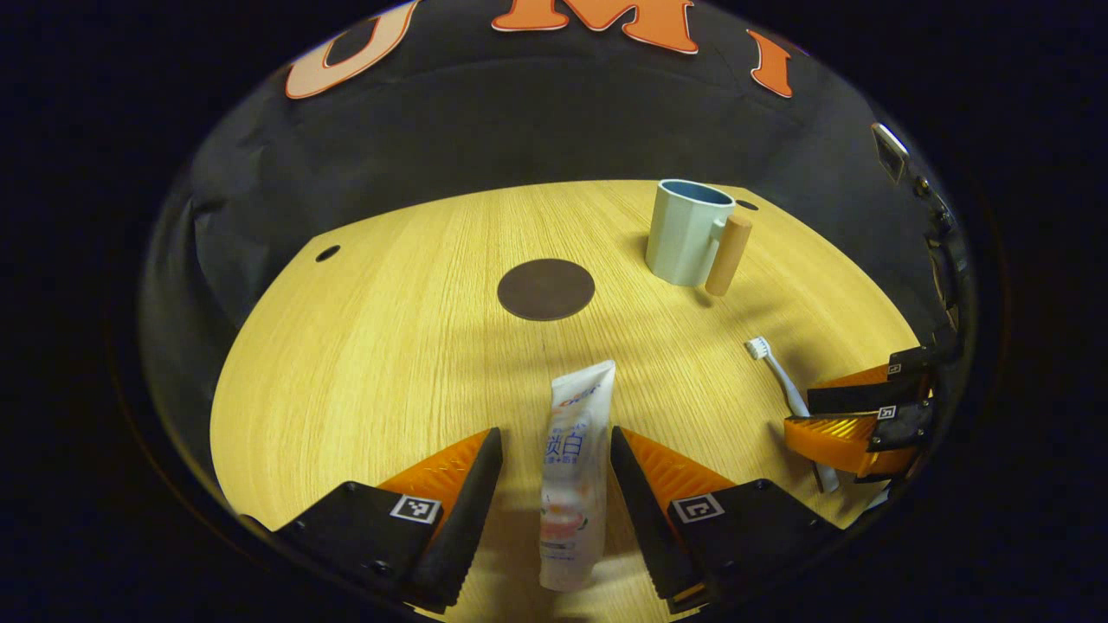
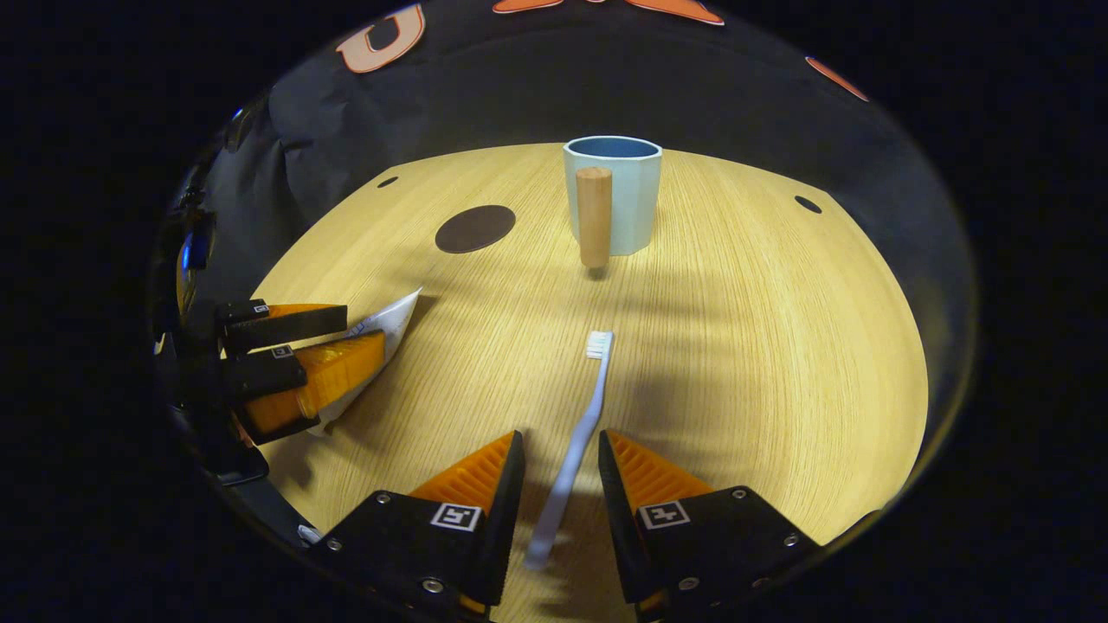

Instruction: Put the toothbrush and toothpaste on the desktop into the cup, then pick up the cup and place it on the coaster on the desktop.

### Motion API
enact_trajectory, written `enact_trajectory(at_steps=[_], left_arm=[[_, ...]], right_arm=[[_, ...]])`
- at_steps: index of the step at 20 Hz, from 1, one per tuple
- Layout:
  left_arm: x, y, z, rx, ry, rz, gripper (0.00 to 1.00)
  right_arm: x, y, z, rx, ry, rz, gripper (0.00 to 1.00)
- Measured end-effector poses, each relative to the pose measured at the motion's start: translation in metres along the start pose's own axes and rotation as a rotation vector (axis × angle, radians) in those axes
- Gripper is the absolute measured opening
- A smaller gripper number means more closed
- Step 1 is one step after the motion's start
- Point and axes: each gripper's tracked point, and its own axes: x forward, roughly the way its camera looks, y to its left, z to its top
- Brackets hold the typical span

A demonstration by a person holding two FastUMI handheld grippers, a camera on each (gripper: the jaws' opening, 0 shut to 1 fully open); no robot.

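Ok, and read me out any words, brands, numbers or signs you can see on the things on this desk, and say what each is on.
Toothpaste tube: blue and red print, too blurred to read.
Square code tags on the left tongs and right tongs: black-and-white patterns, no words.
Cup, coaster, toothbrush: no text visible.

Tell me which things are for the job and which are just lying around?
For the job: toothpaste, toothbrush, cup, coaster.
Just there: the wooden desktop with small holes, the black cloth wall. No stray clutter lies on the desktop.
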Motion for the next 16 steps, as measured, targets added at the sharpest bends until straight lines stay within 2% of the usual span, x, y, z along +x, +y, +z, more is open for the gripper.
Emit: enact_trajectory(at_steps=[1, 2, 3, 4, 5, 6, 7, 9, 10, 12, 15, 16], left_arm=[[0.001, -0.003, -0.004, -0.001, 0.013, -0.014, 0.82], [0.004, -0.006, -0.006, -0.004, 0.026, -0.028, 0.82], [0.005, -0.008, -0.009, -0.004, 0.042, -0.030, 0.82], [0.005, -0.007, -0.007, 0.004, 0.033, -0.027, 0.77], [0.008, -0.008, -0.008, 0.003, 0.035, -0.024, 0.68], [0.008, -0.008, -0.006, -0.008, 0.027, -0.020, 0.59], [0.008, -0.008, -0.006, -0.005, 0.026, -0.021, 0.55], [0.007, -0.013, -0.005, -0.014, 0.017, -0.034, 0.48], [0.007, -0.014, -0.004, -0.030, 0.015, -0.033, 0.41], [0.004, -0.020, 0.000, -0.020, 0.022, -0.039, 0.24], [-0.006, -0.018, 0.005, -0.031, 0.016, -0.047, 0.24], [-0.004, -0.019, 0.005, -0.029, 0.017, -0.050, 0.17]], right_arm=[[-0.002, 0.000, 0.003, -0.010, 0.000, -0.007, 0.51], [-0.004, 0.000, 0.006, -0.013, 0.002, -0.018, 0.42], [-0.008, 0.000, 0.009, -0.015, 0.000, -0.035, 0.45], [-0.010, 0.001, 0.012, -0.028, 0.002, -0.046, 0.36], [-0.010, 0.001, 0.011, -0.038, 0.000, -0.057, 0.39], [-0.011, 0.002, 0.012, -0.042, -0.001, -0.063, 0.34], [-0.008, 0.007, 0.011, -0.039, 0.003, -0.062, 0.31], [-0.005, 0.008, 0.013, -0.009, 0.007, -0.061, 0.18], [-0.004, 0.008, 0.015, -0.002, 0.010, -0.054, 0.10], [-0.004, 0.007, 0.015, -0.007, 0.004, -0.044, 0.06], [-0.005, 0.007, 0.020, -0.003, -0.009, -0.036, 0.05], [-0.004, 0.008, 0.022, 0.003, -0.015, -0.028, 0.05]])
